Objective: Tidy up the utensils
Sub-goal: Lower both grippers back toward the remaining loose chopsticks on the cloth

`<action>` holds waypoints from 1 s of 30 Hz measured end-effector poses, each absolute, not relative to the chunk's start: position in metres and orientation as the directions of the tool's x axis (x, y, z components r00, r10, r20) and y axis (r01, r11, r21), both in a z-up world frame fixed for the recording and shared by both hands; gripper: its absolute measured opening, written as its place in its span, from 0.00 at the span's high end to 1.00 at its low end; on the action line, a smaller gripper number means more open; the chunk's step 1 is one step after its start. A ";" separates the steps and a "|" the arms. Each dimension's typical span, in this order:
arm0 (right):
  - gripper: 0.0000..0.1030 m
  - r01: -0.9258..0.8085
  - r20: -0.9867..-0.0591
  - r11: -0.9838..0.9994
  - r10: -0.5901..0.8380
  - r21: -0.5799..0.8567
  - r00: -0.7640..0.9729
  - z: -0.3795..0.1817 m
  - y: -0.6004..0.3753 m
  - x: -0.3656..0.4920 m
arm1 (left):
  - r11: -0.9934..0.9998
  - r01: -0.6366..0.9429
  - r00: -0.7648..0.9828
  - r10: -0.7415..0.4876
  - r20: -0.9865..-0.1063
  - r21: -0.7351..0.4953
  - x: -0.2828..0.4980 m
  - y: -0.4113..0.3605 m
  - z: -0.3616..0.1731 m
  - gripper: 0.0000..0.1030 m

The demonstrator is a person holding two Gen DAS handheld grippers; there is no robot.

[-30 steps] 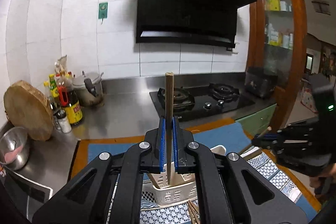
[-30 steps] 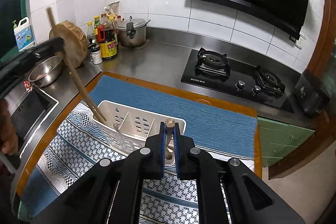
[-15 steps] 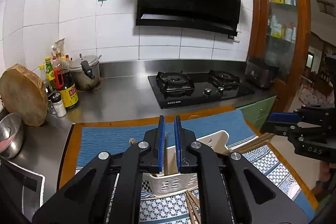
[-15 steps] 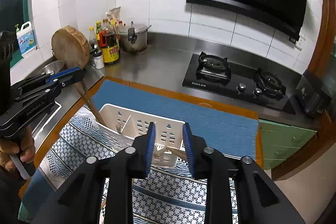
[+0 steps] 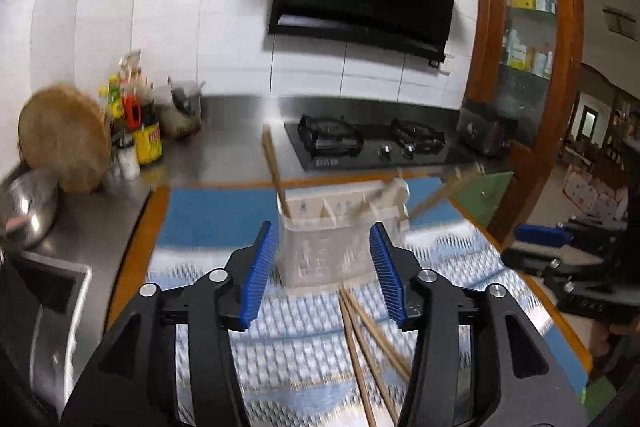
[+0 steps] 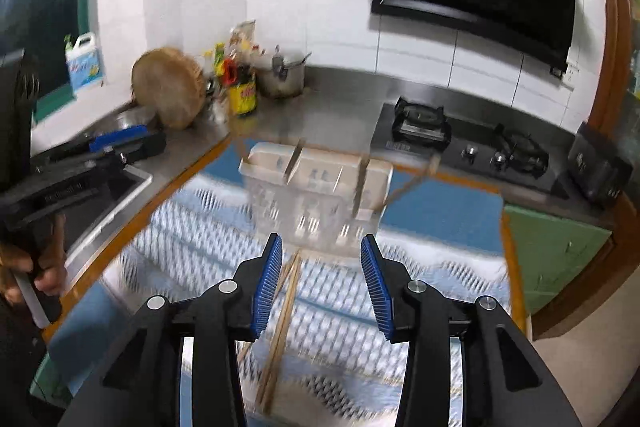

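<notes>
A white slotted basket (image 5: 344, 203) stands on the patterned cloth (image 5: 304, 355) with wooden chopsticks in it. One chopstick (image 5: 274, 171) stands at its left end and others (image 5: 444, 191) lean out to the right. Two loose chopsticks (image 5: 360, 331) lie on the cloth in front of it. My left gripper (image 5: 322, 227) hangs short of the basket, its jaws opening with nothing between the pads. My right gripper (image 6: 321, 241) is also short of the basket (image 6: 316, 187), jaws opening and empty, with the loose chopsticks (image 6: 286, 311) below it.
A black gas stove (image 5: 368, 143) sits behind the blue mat (image 5: 216, 215). A round wooden board (image 5: 64, 139), sauce bottles (image 5: 148, 139) and a pot (image 5: 178, 111) line the back left. A steel bowl (image 5: 24, 203) and sink (image 6: 100, 203) are at the left.
Both grippers were shut on chopsticks over the basket. They have let go, opened, and drawn back and down. The chopsticks now stand in the basket.
</notes>
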State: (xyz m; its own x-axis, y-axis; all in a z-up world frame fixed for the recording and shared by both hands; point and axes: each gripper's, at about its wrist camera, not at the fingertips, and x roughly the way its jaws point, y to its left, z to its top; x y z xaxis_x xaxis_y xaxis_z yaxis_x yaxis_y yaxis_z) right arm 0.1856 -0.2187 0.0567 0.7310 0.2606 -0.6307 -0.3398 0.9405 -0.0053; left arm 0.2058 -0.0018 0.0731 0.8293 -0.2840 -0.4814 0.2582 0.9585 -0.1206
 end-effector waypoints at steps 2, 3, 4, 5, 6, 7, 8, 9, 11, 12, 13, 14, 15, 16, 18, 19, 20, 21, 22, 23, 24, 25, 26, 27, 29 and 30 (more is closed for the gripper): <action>0.61 -0.350 -0.650 0.937 0.269 0.006 0.710 0.035 -0.214 0.172 | 0.960 0.253 0.818 -0.278 -0.504 -0.119 0.191 0.001 0.056 0.49; 0.62 -0.349 -0.660 0.937 0.274 0.018 0.699 0.019 -0.213 0.163 | 0.961 0.250 0.812 -0.273 -0.515 -0.116 0.180 0.002 0.044 0.48; 0.64 -0.348 -0.668 0.937 0.275 0.026 0.691 0.011 -0.212 0.159 | 0.963 0.246 0.810 -0.268 -0.521 -0.113 0.176 0.004 0.039 0.46; 0.67 -0.351 -0.679 0.936 0.279 0.033 0.679 0.001 -0.211 0.155 | 0.965 0.239 0.808 -0.259 -0.529 -0.107 0.170 0.005 0.032 0.45; 0.68 -0.352 -0.691 0.935 0.277 0.036 0.667 -0.012 -0.208 0.149 | 0.968 0.232 0.804 -0.248 -0.541 -0.100 0.163 0.006 0.022 0.44; 0.70 -0.351 -0.699 0.936 0.273 0.035 0.661 -0.021 -0.206 0.145 | 0.969 0.228 0.800 -0.244 -0.548 -0.099 0.158 0.008 0.015 0.44; 0.74 -0.351 -0.708 0.936 0.272 0.036 0.651 -0.030 -0.205 0.142 | 0.970 0.223 0.797 -0.241 -0.554 -0.101 0.153 0.009 0.009 0.44; 0.75 -0.352 -0.720 0.935 0.272 0.041 0.639 -0.041 -0.203 0.138 | 0.970 0.218 0.788 -0.240 -0.566 -0.108 0.149 0.011 0.001 0.44; 0.77 -0.348 -0.738 0.937 0.267 0.046 0.620 -0.059 -0.199 0.132 | 0.969 0.216 0.775 -0.246 -0.582 -0.122 0.144 0.014 -0.010 0.44; 0.78 -0.346 -0.744 0.937 0.269 0.053 0.612 -0.065 -0.199 0.131 | 0.968 0.214 0.766 -0.248 -0.593 -0.128 0.139 0.014 -0.018 0.44; 0.81 -0.345 -0.751 0.936 0.274 0.066 0.601 -0.071 -0.199 0.130 | 0.968 0.217 0.760 -0.251 -0.600 -0.130 0.137 0.013 -0.022 0.44; 0.82 -0.343 -0.756 0.936 0.277 0.074 0.593 -0.077 -0.199 0.129 | 0.967 0.219 0.753 -0.252 -0.607 -0.130 0.135 0.013 -0.027 0.44; 0.83 -0.339 -0.760 0.938 0.273 0.074 0.590 -0.083 -0.197 0.128 | 0.967 0.219 0.745 -0.252 -0.618 -0.130 0.132 0.013 -0.034 0.44; 0.84 -0.335 -0.763 0.940 0.267 0.071 0.588 -0.087 -0.197 0.128 | 0.966 0.222 0.736 -0.255 -0.627 -0.133 0.130 0.012 -0.039 0.44; 0.86 -0.327 -0.769 0.941 0.271 0.086 0.578 -0.093 -0.197 0.129 | 0.964 0.226 0.718 -0.261 -0.645 -0.139 0.127 0.010 -0.049 0.44; 0.87 -0.324 -0.771 0.942 0.272 0.091 0.575 -0.095 -0.197 0.130 | 0.963 0.228 0.710 -0.264 -0.652 -0.141 0.125 0.008 -0.053 0.44; 0.88 -0.321 -0.773 0.942 0.273 0.095 0.572 -0.098 -0.196 0.131 | 0.963 0.229 0.702 -0.264 -0.661 -0.140 0.124 0.006 -0.057 0.44; 0.88 -0.320 -0.775 0.942 0.275 0.099 0.569 -0.100 -0.196 0.132 | 0.963 0.230 0.693 -0.262 -0.671 -0.139 0.124 0.004 -0.062 0.44; 0.89 -0.320 -0.776 0.942 0.276 0.102 0.567 -0.101 -0.195 0.133 | 0.963 0.231 0.686 -0.264 -0.678 -0.141 0.124 0.003 -0.066 0.44; 0.89 -0.319 -0.778 0.942 0.276 0.103 0.564 -0.102 -0.194 0.134 | 0.962 0.234 0.678 -0.267 -0.685 -0.143 0.124 0.002 -0.069 0.44; 0.90 -0.318 -0.780 0.943 0.272 0.099 0.564 -0.104 -0.193 0.134 | 0.961 0.237 0.671 -0.270 -0.691 -0.145 0.124 0.000 -0.072 0.44; 0.90 -0.318 -0.783 0.943 0.268 0.095 0.561 -0.106 -0.191 0.135 | 0.960 0.240 0.664 -0.272 -0.697 -0.146 0.124 -0.002 -0.076 0.44; 0.91 -0.317 -0.786 0.944 0.267 0.096 0.558 -0.107 -0.191 0.137 | 0.959 0.242 0.659 -0.274 -0.700 -0.147 0.124 -0.003 -0.078 0.45; 0.92 -0.312 -0.789 0.946 0.260 0.092 0.556 -0.110 -0.191 0.138 | 0.957 0.248 0.650 -0.278 -0.707 -0.148 0.125 -0.005 -0.081 0.45; 0.93 -0.306 -0.795 0.949 0.247 0.081 0.554 -0.114 -0.191 0.139 | 0.957 0.254 0.643 -0.277 -0.714 -0.143 0.125 -0.009 -0.084 0.45; 0.93 -0.304 -0.797 0.949 0.252 0.091 0.549 -0.116 -0.192 0.141 | 0.957 0.256 0.640 -0.275 -0.718 -0.138 0.125 -0.013 -0.086 0.46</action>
State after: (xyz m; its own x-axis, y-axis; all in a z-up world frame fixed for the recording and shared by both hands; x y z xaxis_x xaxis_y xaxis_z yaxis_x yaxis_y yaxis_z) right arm 0.1405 -0.1919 -0.1160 0.5492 0.2518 -0.7969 -0.3035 0.9485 0.0905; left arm 0.1246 -0.0126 -0.0863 0.6396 -0.2750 -0.7178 0.2563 0.9567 -0.1381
